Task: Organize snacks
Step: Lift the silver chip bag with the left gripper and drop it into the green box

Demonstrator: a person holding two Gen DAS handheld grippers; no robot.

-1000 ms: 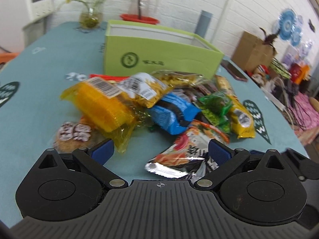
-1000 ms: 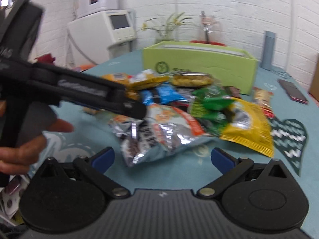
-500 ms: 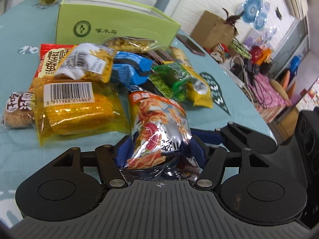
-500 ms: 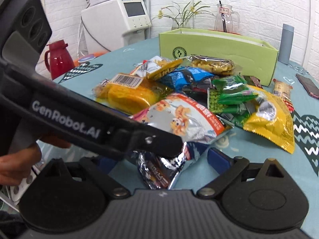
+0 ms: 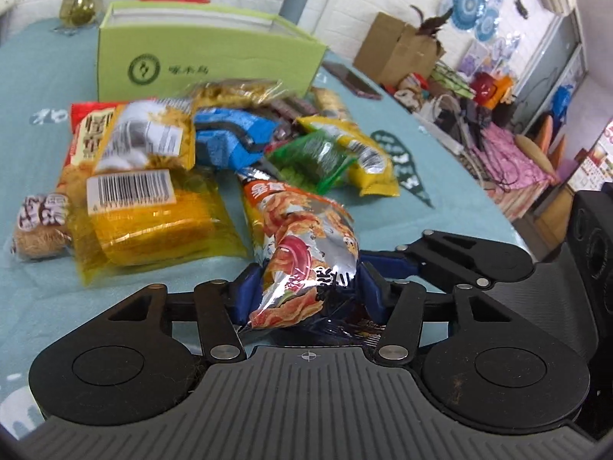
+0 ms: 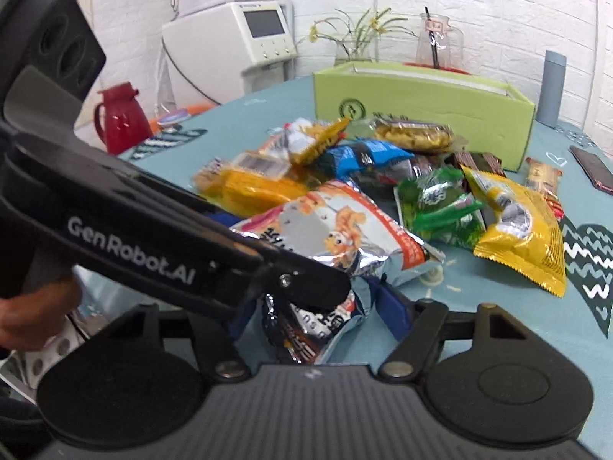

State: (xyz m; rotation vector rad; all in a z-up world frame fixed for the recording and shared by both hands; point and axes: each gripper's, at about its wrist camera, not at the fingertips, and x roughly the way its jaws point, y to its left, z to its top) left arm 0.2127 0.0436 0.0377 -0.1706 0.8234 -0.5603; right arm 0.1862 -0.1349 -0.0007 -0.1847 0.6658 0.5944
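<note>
We are squeezing one silver-and-orange snack bag (image 5: pixel 302 253) from both sides: our left gripper (image 5: pixel 306 293) and right gripper (image 6: pixel 318 318) have just been closing and are pinching its near end. It is lying on the teal tablecloth (image 5: pixel 34 76) before the snack pile. Behind, the green box (image 6: pixel 421 115) is standing open; its contents are hidden.
</note>
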